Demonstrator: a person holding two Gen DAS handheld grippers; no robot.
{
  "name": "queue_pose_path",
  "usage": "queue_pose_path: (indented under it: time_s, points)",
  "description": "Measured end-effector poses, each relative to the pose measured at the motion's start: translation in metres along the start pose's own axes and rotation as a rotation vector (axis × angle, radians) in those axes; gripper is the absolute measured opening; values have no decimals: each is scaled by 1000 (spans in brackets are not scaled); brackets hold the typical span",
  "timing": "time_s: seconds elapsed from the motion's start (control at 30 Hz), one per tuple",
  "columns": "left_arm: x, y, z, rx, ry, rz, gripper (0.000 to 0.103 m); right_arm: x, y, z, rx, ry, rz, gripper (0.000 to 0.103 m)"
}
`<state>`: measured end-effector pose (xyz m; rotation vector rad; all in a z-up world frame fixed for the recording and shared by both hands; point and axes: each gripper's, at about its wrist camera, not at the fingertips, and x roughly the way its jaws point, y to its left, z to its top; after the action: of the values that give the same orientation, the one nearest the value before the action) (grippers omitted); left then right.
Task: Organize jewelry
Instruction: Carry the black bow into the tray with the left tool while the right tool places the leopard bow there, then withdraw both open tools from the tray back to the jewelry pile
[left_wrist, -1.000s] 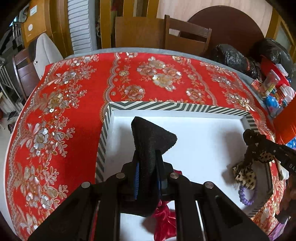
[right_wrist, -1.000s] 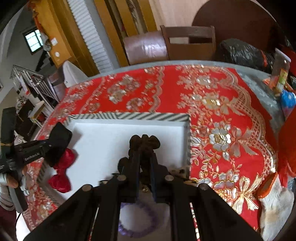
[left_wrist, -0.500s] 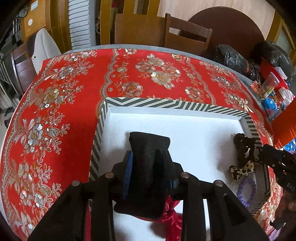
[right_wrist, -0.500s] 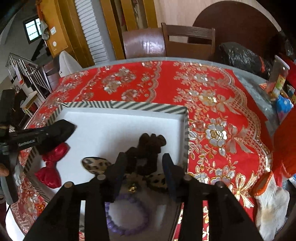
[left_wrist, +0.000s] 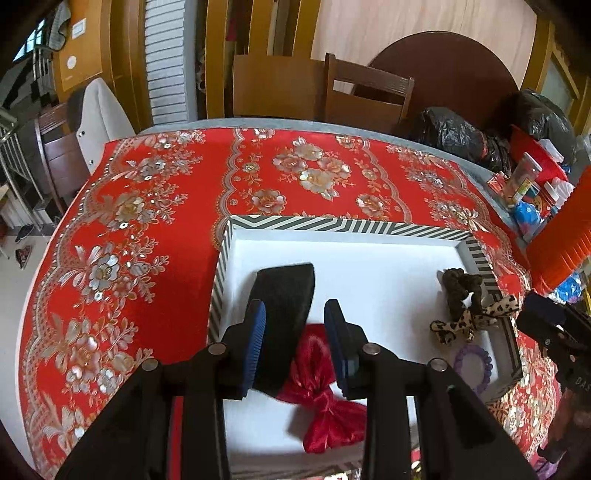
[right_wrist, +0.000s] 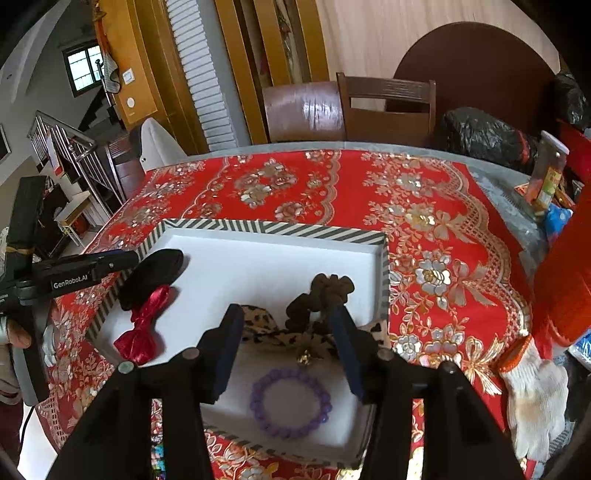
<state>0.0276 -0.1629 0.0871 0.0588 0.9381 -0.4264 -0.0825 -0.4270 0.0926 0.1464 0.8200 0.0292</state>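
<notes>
Left wrist view: the left gripper (left_wrist: 295, 325) has its jaws apart, over the left side of the tray (left_wrist: 343, 224). A black pad (left_wrist: 284, 295) lies between the jaws, against the left blue finger and clear of the right one. The pad rests in the tray by the left wall. A red bow (left_wrist: 321, 398) lies just beside it, partly under it.

In the right wrist view, the right gripper (right_wrist: 286, 332) is wide open too, and holds nothing. Under it, near the tray's right wall, lie a brown scrunchie (right_wrist: 321, 295) and a leopard bow (right_wrist: 266, 328), touching each other. A purple bracelet (right_wrist: 290, 402) lies near the tray's near right corner. The tray sits on a red cloth (right_wrist: 424, 221).
</notes>
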Motion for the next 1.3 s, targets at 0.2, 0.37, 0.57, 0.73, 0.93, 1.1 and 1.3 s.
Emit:
queue_pose_path:
  time_s: [0.2, 0.37, 0.57, 0.73, 0.93, 1.1, 1.3]
  points:
    - [-10, -2, -10, -7, -3, -16, 22, -8, 3, -9, 2, 2, -4, 57]
    - [-22, -2, -18, -28, -4, -53, 22, -15, 4, -14, 8, 3, -1, 57]
    - [-46, 4, -29, -52, -14, -98, 22, -30, 7, -25, 9, 1, 12, 61]
    - [-64, 10, -49, -43, -1, -96, 22, -44, 16, -39, -26, 8, 34, 61]
    - [-72, 18, -81, -50, 46, -88, 22, -55, 27, -63, -67, 29, 62, 61]
    - [-75, 24, -108, -62, 86, -89, 22, -62, 34, -83, -81, 35, 88, 61]
    - [-75, 30, -133, -89, 116, -96, 22, -61, 35, -97, -88, 58, 93, 61]
